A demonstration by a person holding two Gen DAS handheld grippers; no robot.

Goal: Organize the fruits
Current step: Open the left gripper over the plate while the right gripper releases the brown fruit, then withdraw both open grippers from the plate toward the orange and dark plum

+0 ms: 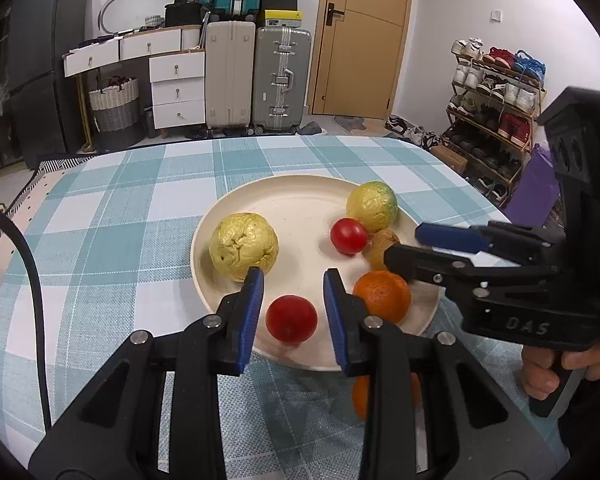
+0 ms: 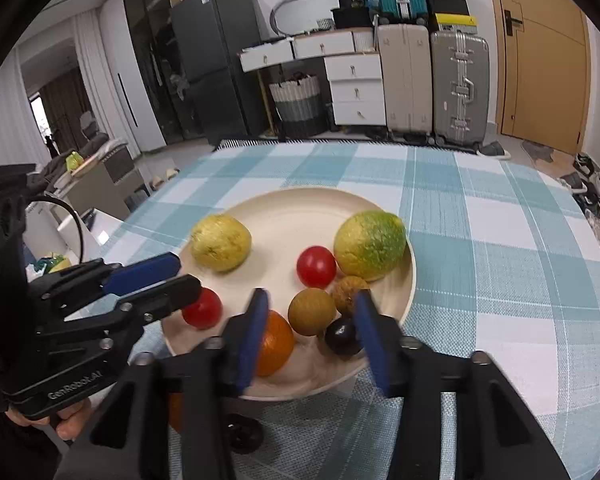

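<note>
Cream plate (image 1: 236, 216) on a teal-and-white checked tablecloth (image 1: 120, 216), loaded with fruit. Left gripper (image 1: 293, 314) low over the near rim, blue pads (image 1: 250, 312) spread wide, flanking a red tomato (image 1: 291, 318) without touching it, nothing held. Wrinkled yellow guava (image 1: 244, 246) just beyond the left pad, on the plate's left part. Orange (image 1: 382, 296) beside the right pad, on the plate's near right edge. Second tomato (image 1: 348, 236) further in, just beside a yellow-green guava (image 1: 372, 206) at the far right rim. Second orange fruit (image 1: 360, 396) off the plate, on the cloth, mostly hidden behind the left gripper's finger. Right gripper (image 2: 312, 336) also over the near rim, pads (image 2: 252, 332) well apart and empty, framing a brown round fruit (image 2: 312, 312); a rough brownish fruit (image 2: 348, 290) just behind it and a dark plum-like fruit (image 2: 342, 336) beside it near the right pad. In the right wrist view, left gripper reaching in from the left, fingertips over the first tomato. Suitcases (image 1: 256, 80), a wooden door (image 1: 364, 36) and a shoe rack (image 1: 492, 104) in the background.
</note>
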